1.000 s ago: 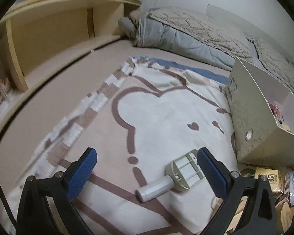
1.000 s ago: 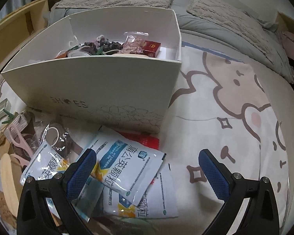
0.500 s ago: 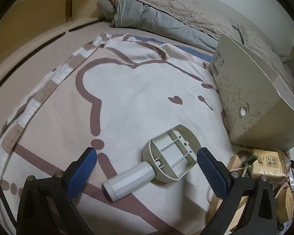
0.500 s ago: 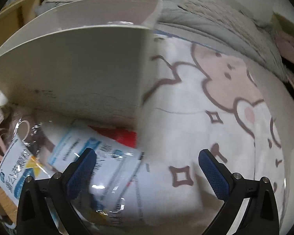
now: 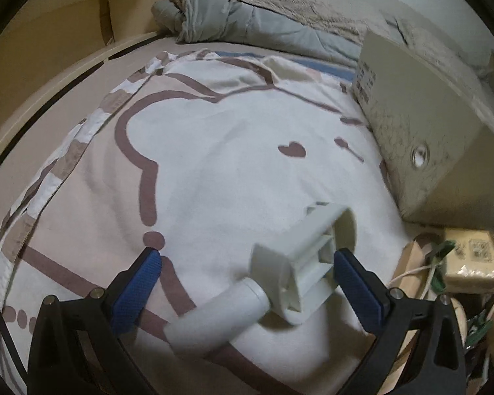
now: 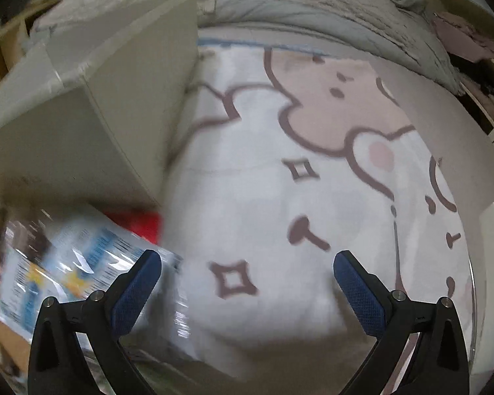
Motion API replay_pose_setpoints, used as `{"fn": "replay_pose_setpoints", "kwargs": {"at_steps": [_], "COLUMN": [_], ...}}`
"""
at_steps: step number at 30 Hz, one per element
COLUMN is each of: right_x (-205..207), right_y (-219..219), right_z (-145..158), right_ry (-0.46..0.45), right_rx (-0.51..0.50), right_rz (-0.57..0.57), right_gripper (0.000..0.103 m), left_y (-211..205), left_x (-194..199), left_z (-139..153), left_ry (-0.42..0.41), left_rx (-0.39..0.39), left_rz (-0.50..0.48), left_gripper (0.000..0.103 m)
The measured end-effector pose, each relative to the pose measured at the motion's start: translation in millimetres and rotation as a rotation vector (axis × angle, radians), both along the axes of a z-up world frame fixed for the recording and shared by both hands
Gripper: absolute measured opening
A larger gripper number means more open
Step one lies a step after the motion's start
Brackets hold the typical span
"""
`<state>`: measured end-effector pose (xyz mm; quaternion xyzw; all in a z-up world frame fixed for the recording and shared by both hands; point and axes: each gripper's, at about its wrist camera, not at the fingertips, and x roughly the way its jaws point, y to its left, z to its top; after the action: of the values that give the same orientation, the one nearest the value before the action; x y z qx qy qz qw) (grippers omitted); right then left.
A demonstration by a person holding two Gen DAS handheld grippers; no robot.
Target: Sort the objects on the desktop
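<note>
Left gripper (image 5: 247,283) wide open, holding nothing, low in the left wrist view. Between its blue pads (image 5: 138,291), a white plastic tool (image 5: 280,283) lying on the bear blanket (image 5: 214,164), lower middle of the frame, round handle pointing to the lower left, flat head close to the right pad, touching or not too blurry to tell. Big cardboard box (image 5: 421,131) at the right side, with a small metal ring hole in its wall. Small yellowish packet (image 5: 471,260) below the box, lower right, among wooden bits and cords. Folded gray quilt (image 5: 247,29) along the top. Wooden shelf (image 5: 49,33) in the upper left. Right gripper (image 6: 247,283) wide open too, holding nothing, above a bare patch of blanket (image 6: 280,214) with star shapes. Blue and white shiny packets (image 6: 66,263) in the lower left, partly behind the left pad (image 6: 136,291), very blurry. Red thing (image 6: 138,223) peeking out just above them. Box wall (image 6: 82,125) filling the left side.
</note>
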<state>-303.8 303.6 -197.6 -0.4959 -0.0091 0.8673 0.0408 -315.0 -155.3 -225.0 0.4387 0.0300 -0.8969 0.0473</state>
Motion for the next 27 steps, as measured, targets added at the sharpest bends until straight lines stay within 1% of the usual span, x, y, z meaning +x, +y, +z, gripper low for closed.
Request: {"fn": "replay_pose_setpoints", "kwargs": {"at_steps": [2, 4, 7, 10, 13, 16, 18, 22, 27], "right_x": [-1.8, -3.4, -4.0, -8.9, -12.5, -15.3, -15.9, -15.0, -9.7], "right_y": [-14.0, -30.4, -61.4, -84.1, -99.6, -98.8, -89.6, -61.0, -32.3], "right_z": [8.0, 11.0, 9.1, 0.5, -11.2, -22.3, -26.3, -29.5, -31.0], "right_ry": [0.011, 0.002, -0.026, -0.054, -0.074, -0.089, -0.092, -0.089, -0.082], "right_rx": [-0.039, -0.062, -0.066, -0.037, 0.035, 0.088, 0.102, 0.089, 0.059], "right_rz": [0.02, 0.051, 0.096, 0.126, 0.133, 0.12, 0.096, 0.036, -0.001], "right_gripper": [0.103, 0.103, 0.103, 0.103, 0.103, 0.103, 0.103, 0.103, 0.103], "left_y": [3.0, 2.9, 1.5, 2.1, 2.8, 2.8, 2.5, 2.7, 2.1], "left_x": [-0.5, -0.5, -0.4, -0.4, -0.9, -0.8, -0.5, -0.4, -0.4], "left_z": [-1.0, -1.7, -1.8, -1.9, -2.3, -2.3, -2.2, -1.6, -0.7], "left_ry": [-0.002, -0.002, 0.0, 0.002, 0.004, 0.004, 0.005, 0.006, 0.01], "left_rx": [-0.016, -0.017, -0.01, -0.013, -0.012, -0.012, -0.011, -0.007, 0.003], "left_rz": [-0.009, -0.013, -0.012, -0.013, -0.013, -0.013, -0.013, -0.012, -0.011], "left_gripper": [0.103, 0.103, 0.103, 0.103, 0.103, 0.103, 0.103, 0.103, 0.103]}}
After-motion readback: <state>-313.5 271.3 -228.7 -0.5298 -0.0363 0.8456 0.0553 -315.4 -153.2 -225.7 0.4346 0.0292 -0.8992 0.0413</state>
